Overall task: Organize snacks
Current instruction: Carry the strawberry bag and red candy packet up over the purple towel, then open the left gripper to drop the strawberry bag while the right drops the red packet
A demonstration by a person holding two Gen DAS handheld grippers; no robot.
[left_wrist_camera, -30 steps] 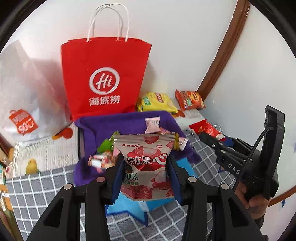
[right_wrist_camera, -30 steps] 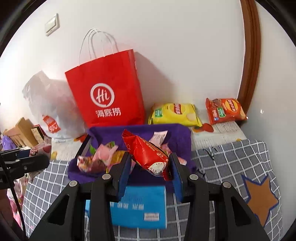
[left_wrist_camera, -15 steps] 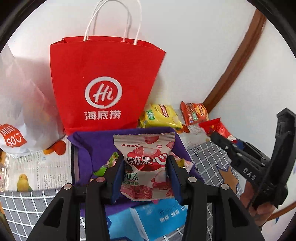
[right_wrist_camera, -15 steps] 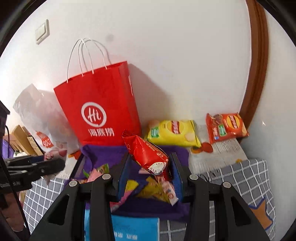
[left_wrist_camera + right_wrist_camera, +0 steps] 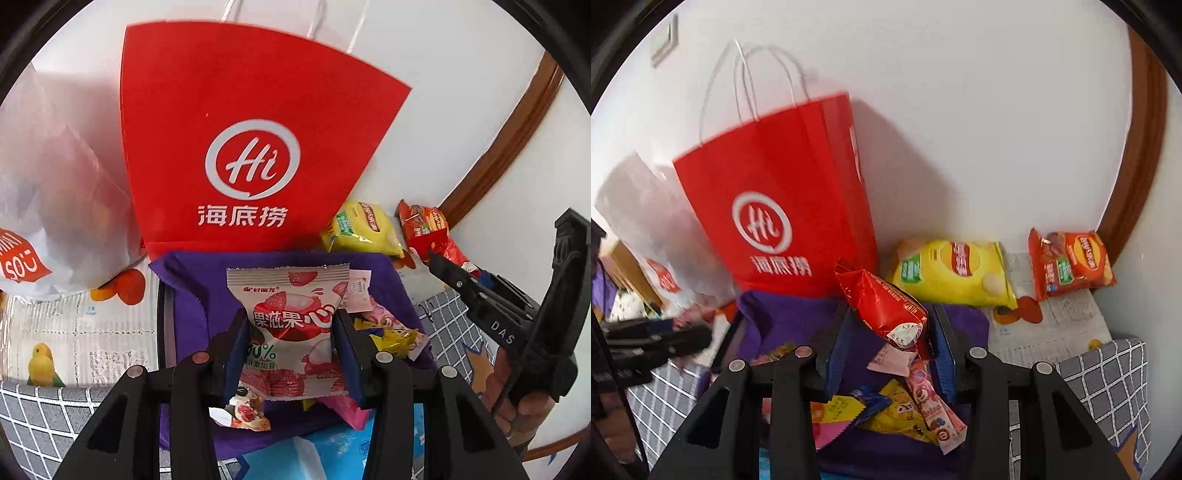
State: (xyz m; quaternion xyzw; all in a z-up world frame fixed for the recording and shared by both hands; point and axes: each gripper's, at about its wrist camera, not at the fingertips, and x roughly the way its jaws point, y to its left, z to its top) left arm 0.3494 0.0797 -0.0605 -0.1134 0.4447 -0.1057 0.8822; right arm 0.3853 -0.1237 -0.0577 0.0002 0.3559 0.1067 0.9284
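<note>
Left gripper clenched on pink lychee packet, right gripper on red packet; both held above purple tray. Loose sweets lie below the jaws. Sorting seems early: red bag waits ahead.

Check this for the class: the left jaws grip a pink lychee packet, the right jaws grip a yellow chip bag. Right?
Not quite. The right gripper holds a red snack packet, as the right wrist view shows; the yellow chip bag lies by the wall. The pink lychee packet is correct.

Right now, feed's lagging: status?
Left gripper shut on pink lychee packet. Right gripper shut on red packet. Red bag ahead.
</note>
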